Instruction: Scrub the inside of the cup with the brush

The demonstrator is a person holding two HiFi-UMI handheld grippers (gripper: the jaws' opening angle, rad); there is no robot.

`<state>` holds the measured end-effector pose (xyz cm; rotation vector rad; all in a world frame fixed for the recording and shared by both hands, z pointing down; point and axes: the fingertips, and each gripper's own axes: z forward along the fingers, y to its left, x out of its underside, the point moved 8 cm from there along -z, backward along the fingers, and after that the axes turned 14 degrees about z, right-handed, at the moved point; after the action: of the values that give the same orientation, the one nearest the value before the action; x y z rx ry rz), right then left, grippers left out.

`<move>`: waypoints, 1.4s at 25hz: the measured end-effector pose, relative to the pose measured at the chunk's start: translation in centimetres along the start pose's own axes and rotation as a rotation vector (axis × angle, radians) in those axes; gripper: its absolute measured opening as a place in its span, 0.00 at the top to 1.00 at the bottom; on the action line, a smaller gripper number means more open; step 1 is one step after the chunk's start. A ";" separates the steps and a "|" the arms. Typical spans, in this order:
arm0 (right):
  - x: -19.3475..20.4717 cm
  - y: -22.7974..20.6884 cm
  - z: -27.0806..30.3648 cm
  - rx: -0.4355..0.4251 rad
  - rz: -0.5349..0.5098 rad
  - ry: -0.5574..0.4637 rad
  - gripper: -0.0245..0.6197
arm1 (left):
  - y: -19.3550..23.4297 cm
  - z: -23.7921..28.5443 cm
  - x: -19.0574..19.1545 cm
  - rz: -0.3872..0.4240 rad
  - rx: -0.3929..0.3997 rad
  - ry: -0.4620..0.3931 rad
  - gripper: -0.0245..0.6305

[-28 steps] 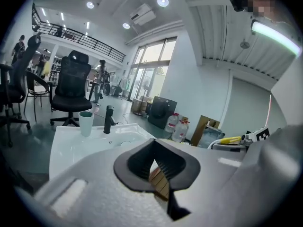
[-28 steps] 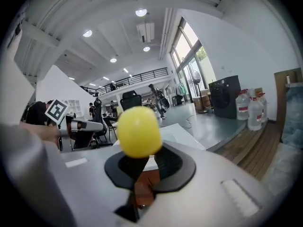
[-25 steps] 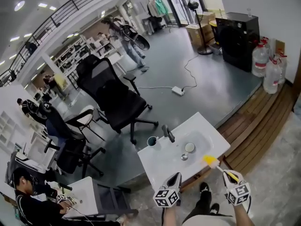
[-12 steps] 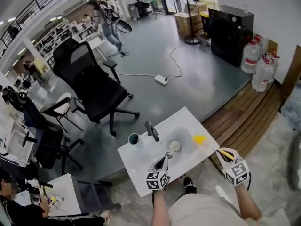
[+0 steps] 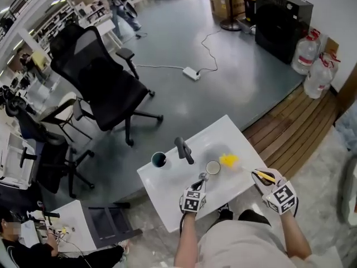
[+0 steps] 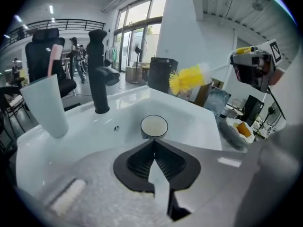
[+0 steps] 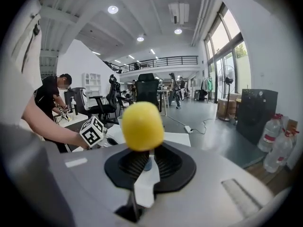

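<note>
**Brush held over the sink, cup standing in the basin**

The left gripper [image 6: 154, 145] is at the near edge of the white sink [image 5: 167, 188]. Its jaws are pressed together with nothing between them, and their tips point into the basin. The right gripper [image 7: 147, 163] is off the sink's near right corner, clamped on the thin handle of the brush [image 5: 228, 161]. The handle runs from the jaws out over the sink's right side. The fluffy yellow brush head is raised above the basin and is not inside anything.

The cup [image 5: 212, 167] stands upright in the sink's basin, just beyond the left gripper's tips. Its mouth faces up, with a dark rim and a pale cream inside. The brush head is just to the right of the cup and clear of it. Neither gripper touches the cup.

A black faucet [image 5: 183, 149] rises from the sink's far rim, behind the cup and a little to its left. A pale tumbler [image 5: 159, 159] stands upright at the sink's far left corner, beside the faucet and outside the basin.

Wooden decking [image 5: 290, 133] runs along the sink's right side. Beyond the sink lies grey floor. A black office chair [image 5: 106, 88] stands on it past the sink's far left corner, and a white power strip [image 5: 191, 73] with its cable lies farther out. Well beyond the sink to the far right are clear water bottles [image 5: 308, 53] and a black cabinet [image 5: 281, 18] against the wall.
</note>
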<state>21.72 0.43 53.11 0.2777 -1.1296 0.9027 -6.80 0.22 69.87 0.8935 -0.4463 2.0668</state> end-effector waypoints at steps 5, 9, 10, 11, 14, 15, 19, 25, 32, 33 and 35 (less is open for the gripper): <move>0.0 -0.1 2.3 0.011 -0.052 0.066 0.90 | 0.4 3.3 0.7 0.038 0.077 0.020 0.89; -1.1 -0.7 3.8 -0.014 -0.106 0.093 0.90 | 1.0 4.9 1.6 0.068 0.091 0.078 0.73; -1.4 -0.9 3.7 -0.038 -0.065 0.098 0.90 | 0.8 5.2 1.6 0.072 0.099 0.086 0.69; -1.7 -1.0 3.6 -0.065 -0.020 0.100 0.90 | 0.5 5.5 1.7 0.078 0.110 0.093 0.68; -1.9 -0.3 4.6 -0.100 -0.028 0.116 0.90 | 0.4 6.1 2.6 0.095 0.132 0.129 0.67; -1.9 -0.1 5.1 -0.101 -0.051 0.128 0.90 | 0.5 6.3 3.1 0.099 0.132 0.144 0.66; -2.4 0.0 6.6 -0.129 -0.070 0.140 0.90 | 0.9 7.7 3.4 0.087 0.140 0.162 0.65; -2.2 -0.3 7.7 -0.129 -0.105 0.182 0.90 | 0.6 10.3 2.9 0.107 0.164 0.189 0.66; -2.3 -1.1 7.5 -0.104 -0.125 0.209 0.90 | 0.9 12.6 3.2 0.138 0.159 0.229 0.80; -2.2 -1.3 7.5 -0.102 -0.129 0.206 0.90 | 0.8 12.7 3.2 0.149 0.162 0.236 0.81; -2.0 -1.6 7.5 -0.102 -0.133 0.204 0.90 | 0.6 13.0 3.1 0.165 0.166 0.240 0.85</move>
<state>17.65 -6.13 55.04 0.1706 -0.9537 0.7351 -2.87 -6.02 80.97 0.7093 -0.2276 2.3552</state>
